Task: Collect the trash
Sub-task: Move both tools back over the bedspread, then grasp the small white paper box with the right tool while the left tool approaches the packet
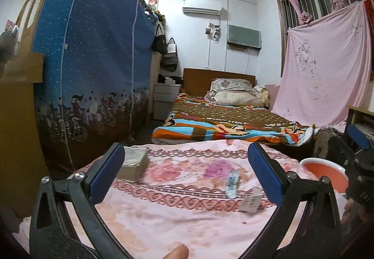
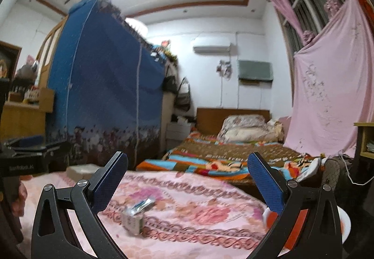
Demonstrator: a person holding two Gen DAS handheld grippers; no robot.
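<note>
Overhead, both grippers' fingers [image 1: 264,172] wide above wrappers [image 1: 232,183].

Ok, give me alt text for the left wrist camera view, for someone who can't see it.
The open left gripper hovers over a pink floral bedspread where a small tube wrapper and a crumpled packet lie, with a book at left. An orange bowl sits at right beside the right gripper.

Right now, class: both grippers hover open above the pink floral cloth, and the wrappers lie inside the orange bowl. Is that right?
One detail is wrong. The left wrist view shows the wrappers on the pink floral cloth, outside the orange bowl. Left gripper and right gripper are indeed open.
</note>
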